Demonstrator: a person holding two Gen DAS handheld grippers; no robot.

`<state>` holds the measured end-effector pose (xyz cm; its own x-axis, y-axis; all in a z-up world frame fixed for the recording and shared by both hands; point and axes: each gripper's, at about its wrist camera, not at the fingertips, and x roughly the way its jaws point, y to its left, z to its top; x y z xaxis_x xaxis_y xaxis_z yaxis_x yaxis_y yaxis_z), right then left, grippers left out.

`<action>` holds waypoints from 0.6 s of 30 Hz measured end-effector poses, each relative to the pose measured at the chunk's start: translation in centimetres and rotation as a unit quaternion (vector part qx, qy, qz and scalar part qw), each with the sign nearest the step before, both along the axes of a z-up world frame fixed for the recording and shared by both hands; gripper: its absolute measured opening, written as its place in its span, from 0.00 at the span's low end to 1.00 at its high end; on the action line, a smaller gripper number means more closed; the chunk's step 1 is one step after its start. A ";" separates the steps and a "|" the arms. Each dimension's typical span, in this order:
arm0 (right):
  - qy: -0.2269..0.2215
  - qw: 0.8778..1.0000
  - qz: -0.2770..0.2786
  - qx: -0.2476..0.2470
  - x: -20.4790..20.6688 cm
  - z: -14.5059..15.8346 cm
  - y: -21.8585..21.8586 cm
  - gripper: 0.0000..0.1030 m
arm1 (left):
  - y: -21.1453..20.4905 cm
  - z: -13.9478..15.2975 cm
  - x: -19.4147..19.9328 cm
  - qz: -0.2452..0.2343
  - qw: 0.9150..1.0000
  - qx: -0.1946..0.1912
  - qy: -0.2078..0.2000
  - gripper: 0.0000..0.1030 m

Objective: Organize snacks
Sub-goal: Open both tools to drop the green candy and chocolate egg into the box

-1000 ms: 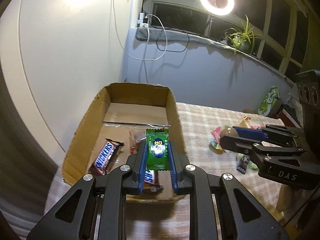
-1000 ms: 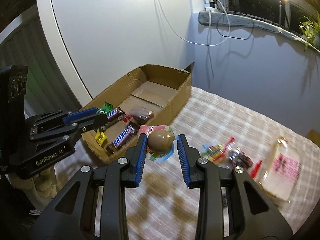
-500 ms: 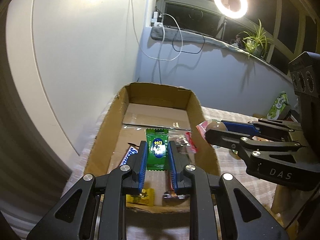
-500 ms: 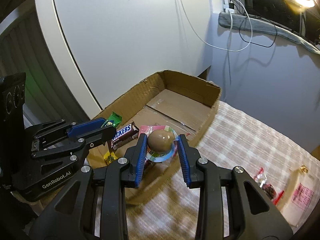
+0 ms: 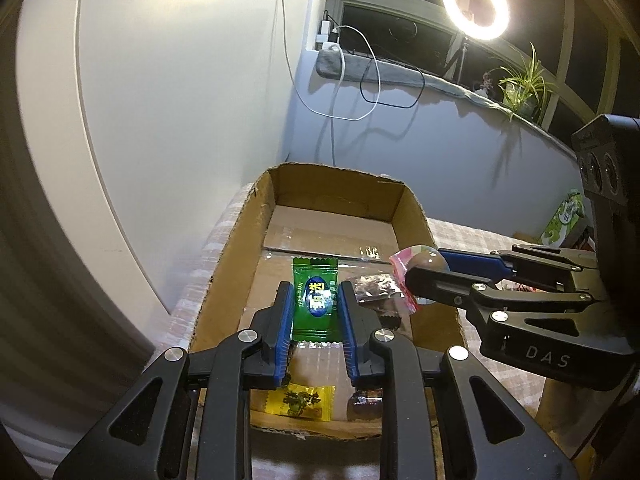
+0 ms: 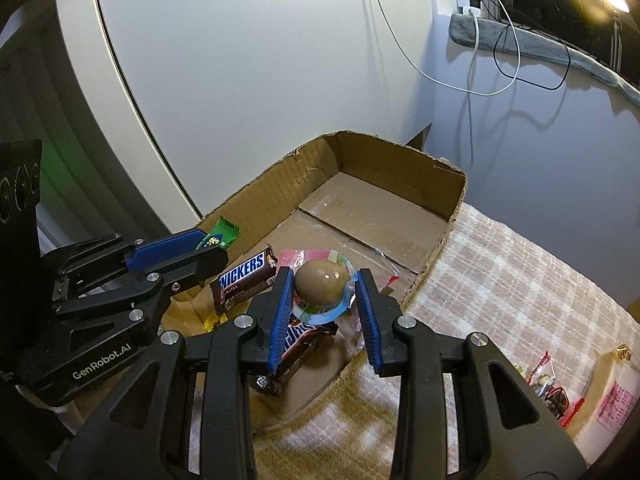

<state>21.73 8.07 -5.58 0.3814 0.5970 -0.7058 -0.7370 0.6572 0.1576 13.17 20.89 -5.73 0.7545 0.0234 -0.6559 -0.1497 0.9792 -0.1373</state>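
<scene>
My left gripper point(image 5: 315, 289) hangs over the near end of the open cardboard box point(image 5: 412, 208), with a green wrapped candy point(image 5: 315, 304) upright between its blue pads; its jaws are opening slightly. My right gripper point(image 6: 324, 276) is shut on a brown egg in a clear pack point(image 6: 320, 282), above the box's near right part. In the left wrist view the right gripper point(image 5: 425, 267) comes in from the right with the egg pack point(image 5: 416, 254). The left gripper point(image 6: 214, 246) also shows at the left of the right wrist view.
Two Snickers bars point(image 6: 244, 276) point(image 6: 300, 340), a yellow candy point(image 5: 300, 398) and a dark wrapped snack point(image 5: 372, 286) lie in the box. More snacks point(image 6: 548, 380) and a pink-printed pack point(image 6: 612, 404) lie on the checked tablecloth at the right. A wall stands behind the box.
Both grippers moved from the table side to above the box, each keeping its snack. The right gripper now sits close beside the left.
</scene>
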 end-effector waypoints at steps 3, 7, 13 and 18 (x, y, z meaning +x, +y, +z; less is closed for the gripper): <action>-0.003 1.000 0.000 -0.002 0.0 0.0 0.0 0.32 | 0.0 0.0 0.0 0.002 1.000 0.001 0.000 0.21; -0.006 1.000 -0.002 -0.003 0.0 0.1 0.0 0.41 | 0.1 0.1 0.0 0.007 1.000 0.001 -0.002 0.23; -0.011 1.000 -0.010 0.001 -0.2 0.7 -0.8 0.48 | -0.1 0.4 -0.2 0.008 1.000 0.005 -0.005 0.23; -0.013 1.000 -0.017 0.008 -0.6 1.1 -1.6 0.48 | -0.7 1.0 -0.6 0.005 1.000 0.009 -0.011 0.23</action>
<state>21.16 6.50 -4.48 0.4200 0.5948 -0.6854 -0.7187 0.6792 0.1489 12.56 20.14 -4.72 0.7686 0.0423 -0.6384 -0.1569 0.9798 -0.1240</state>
